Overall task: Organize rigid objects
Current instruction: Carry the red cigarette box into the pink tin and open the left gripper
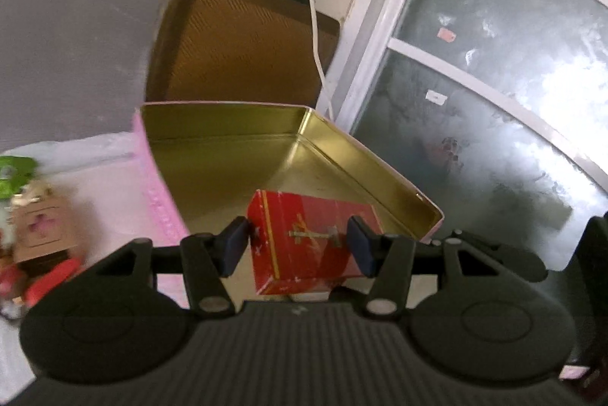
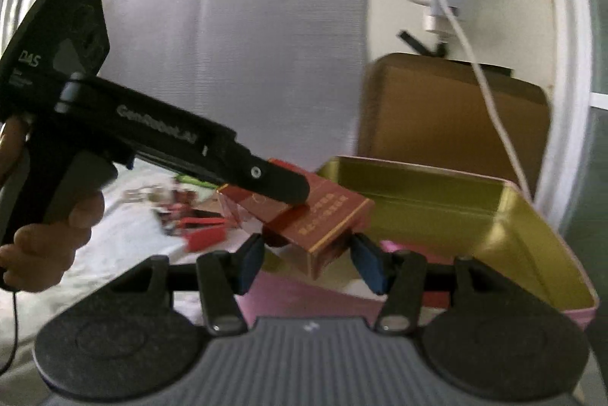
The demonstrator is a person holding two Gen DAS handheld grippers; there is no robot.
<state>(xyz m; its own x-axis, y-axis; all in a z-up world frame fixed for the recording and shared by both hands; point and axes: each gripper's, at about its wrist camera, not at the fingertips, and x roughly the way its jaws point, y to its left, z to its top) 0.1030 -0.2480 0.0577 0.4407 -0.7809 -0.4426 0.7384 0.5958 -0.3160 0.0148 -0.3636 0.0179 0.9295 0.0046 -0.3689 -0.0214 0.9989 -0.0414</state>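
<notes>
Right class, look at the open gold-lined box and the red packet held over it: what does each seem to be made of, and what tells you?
The box looks like thin metal, probably tin: shiny gold inside with reflections, rolled rim, pink outside. The red packet looks like printed glossy cardboard: sharp folded edges, gold lettering, scuffed white at corners.

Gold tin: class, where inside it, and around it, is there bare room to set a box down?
The gold tin floor is bare from the back wall to the red box held in the left gripper. White cloth beside its pink side is free; farther left, trinkets crowd it.
</notes>
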